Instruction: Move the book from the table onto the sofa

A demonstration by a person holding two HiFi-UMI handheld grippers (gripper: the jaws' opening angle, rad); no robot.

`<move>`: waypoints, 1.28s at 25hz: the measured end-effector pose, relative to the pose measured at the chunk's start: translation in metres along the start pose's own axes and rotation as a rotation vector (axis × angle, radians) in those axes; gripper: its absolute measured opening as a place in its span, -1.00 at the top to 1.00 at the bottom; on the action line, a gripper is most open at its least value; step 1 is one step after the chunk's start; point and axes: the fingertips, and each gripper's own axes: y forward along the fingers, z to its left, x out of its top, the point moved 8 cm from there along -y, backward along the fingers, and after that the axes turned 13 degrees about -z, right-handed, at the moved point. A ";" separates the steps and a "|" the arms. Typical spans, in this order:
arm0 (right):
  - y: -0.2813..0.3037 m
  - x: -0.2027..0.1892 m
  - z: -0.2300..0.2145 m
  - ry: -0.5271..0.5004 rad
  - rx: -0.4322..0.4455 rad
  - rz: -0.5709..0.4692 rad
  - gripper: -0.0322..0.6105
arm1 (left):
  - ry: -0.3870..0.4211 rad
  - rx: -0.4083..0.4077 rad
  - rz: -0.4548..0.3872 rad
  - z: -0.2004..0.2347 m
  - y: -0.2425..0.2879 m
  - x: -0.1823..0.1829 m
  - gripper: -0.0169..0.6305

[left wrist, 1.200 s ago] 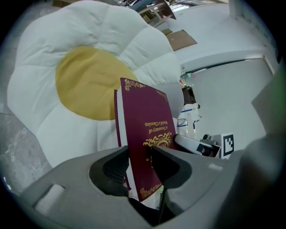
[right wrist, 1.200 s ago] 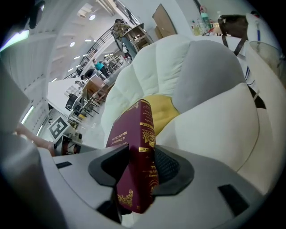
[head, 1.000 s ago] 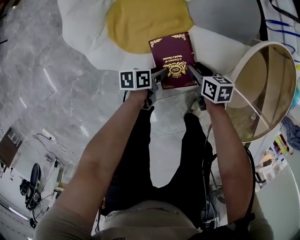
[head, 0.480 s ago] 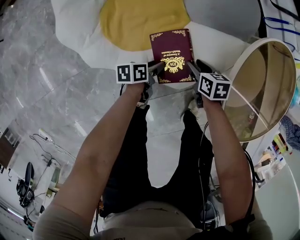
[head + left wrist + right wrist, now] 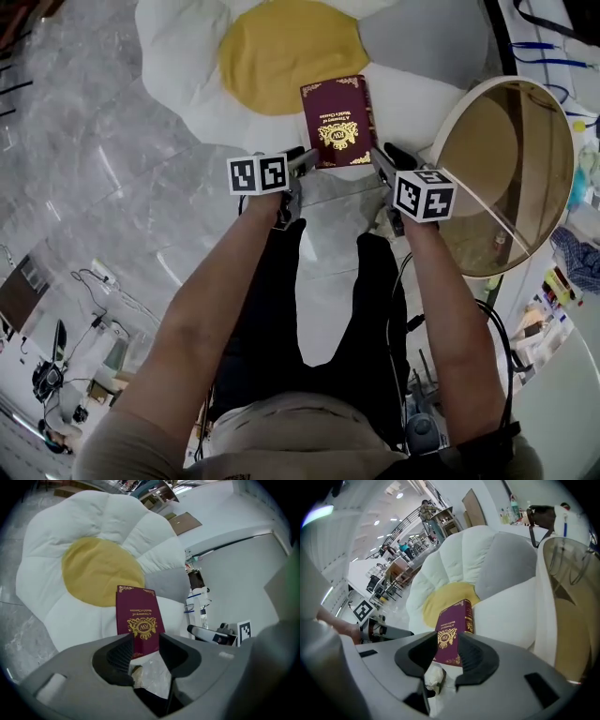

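Nearest the person, the left gripper [image 5: 302, 161] and right gripper [image 5: 380, 161] hang at the sofa's near edge. Both point down toward it. The left jaws stand well apart with nothing between the pads. The right jaws are also apart (they have just been closing a little) and grip nothing, with only floor and the book's near end showing past them. The book [image 5: 337, 122] lies flat, cover up, on a white petal of the sofa [image 5: 187, 56], touching the sofa's yellow middle [image 5: 281, 52]. The round table [image 5: 511, 187] stands just right of the sofa. The placing looks done. The next move calls for backing both grippers away from the sofa without nudging the book.
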 end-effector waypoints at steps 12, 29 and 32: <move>-0.160 0.020 0.055 -0.107 0.156 0.065 0.85 | 0.075 -0.160 -0.043 -0.162 -0.115 -0.022 0.55; -0.407 0.089 0.136 -0.298 0.324 -0.147 0.86 | 0.587 -0.376 -0.047 -0.415 -0.268 -0.060 0.92; -0.440 0.094 0.143 -0.337 0.338 -0.170 0.86 | 0.661 -0.405 -0.069 -0.451 -0.287 -0.070 0.92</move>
